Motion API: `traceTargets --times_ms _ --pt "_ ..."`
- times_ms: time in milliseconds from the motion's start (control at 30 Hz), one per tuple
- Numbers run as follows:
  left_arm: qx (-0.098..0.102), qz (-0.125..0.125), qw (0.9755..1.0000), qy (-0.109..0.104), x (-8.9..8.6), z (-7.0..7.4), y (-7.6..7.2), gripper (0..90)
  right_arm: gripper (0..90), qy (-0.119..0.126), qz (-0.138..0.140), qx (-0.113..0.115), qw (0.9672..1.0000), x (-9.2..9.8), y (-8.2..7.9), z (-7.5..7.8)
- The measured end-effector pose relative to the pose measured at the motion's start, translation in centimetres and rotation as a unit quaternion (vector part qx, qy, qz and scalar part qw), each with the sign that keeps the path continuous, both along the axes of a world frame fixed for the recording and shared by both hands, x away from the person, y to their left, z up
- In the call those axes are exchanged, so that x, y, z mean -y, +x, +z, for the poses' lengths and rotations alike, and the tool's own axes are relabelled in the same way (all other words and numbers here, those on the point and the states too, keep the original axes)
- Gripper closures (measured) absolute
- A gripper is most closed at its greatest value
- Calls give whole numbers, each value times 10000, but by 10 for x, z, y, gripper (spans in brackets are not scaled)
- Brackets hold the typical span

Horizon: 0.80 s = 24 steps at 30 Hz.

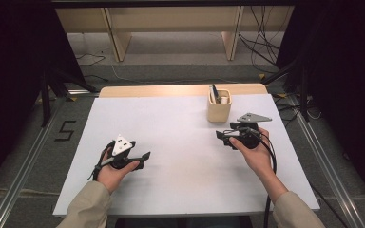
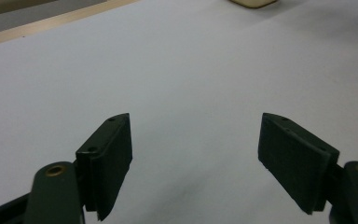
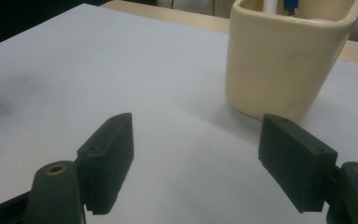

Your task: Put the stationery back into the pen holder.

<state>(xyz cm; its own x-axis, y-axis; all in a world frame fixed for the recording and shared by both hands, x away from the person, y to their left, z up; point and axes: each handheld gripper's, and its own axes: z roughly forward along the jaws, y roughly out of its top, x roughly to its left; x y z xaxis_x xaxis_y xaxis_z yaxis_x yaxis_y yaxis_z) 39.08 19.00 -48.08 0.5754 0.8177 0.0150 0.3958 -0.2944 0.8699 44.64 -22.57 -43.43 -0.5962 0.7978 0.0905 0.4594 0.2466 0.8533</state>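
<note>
Cup [image 1: 218, 108] near the tabletop's far right edge, pens upright inside. Right gripper [image 1: 225, 136] just beside it, jaws spread, empty; left gripper [image 1: 142, 158] near the front left, likewise spread. Approach from above, closing squarely on one pen.

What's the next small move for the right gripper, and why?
Probably ease the right gripper forward and up toward the rim of the cup. Its jaws are wide open and empty, the cup stands just ahead and to one side, and pens stick up from it. The left gripper is open over bare table, farther off.
</note>
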Motion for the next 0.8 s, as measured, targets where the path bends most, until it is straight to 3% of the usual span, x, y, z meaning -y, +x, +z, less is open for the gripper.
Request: traceTargets --times_ms 800 --pt "-45 -60 10000 40 1 -2 -2 259 266 107 315 -79 9994 6 -38 -23"
